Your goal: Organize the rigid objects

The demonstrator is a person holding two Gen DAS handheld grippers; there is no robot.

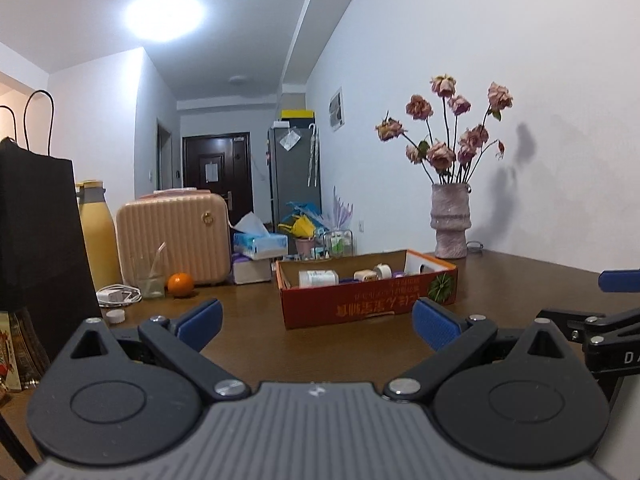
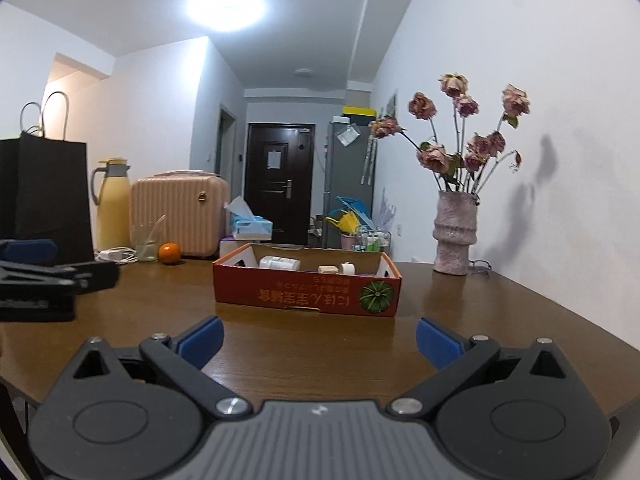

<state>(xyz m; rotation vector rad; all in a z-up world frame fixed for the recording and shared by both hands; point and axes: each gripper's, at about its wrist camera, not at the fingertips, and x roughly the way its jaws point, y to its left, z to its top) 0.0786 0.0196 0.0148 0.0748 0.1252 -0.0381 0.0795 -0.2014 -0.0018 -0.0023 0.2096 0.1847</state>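
Note:
A red cardboard box (image 1: 360, 304) (image 2: 306, 294) sits on the brown table (image 1: 248, 320) (image 2: 312, 352), a little ahead of both grippers. Inside it lie a white bottle (image 1: 318, 279) (image 2: 279, 263), a tape roll (image 1: 383, 271) (image 2: 347, 268) and other small items. My left gripper (image 1: 318, 325) is open with nothing between its blue pads. My right gripper (image 2: 319, 340) is open and empty too. Each gripper shows at the edge of the other's view: the right one (image 1: 600, 320) and the left one (image 2: 44, 276).
A black paper bag (image 1: 36, 248) (image 2: 44, 196), yellow thermos (image 1: 98, 232) (image 2: 112, 204), pink case (image 1: 174, 236) (image 2: 176, 216), glass (image 1: 150, 276) (image 2: 146, 242), orange (image 1: 181, 284) (image 2: 169, 253), tissue boxes (image 1: 256, 248) (image 2: 250, 226) and a white cap (image 1: 115, 315) stand left. A vase of dried roses (image 1: 450, 224) (image 2: 456, 232) stands by the right wall.

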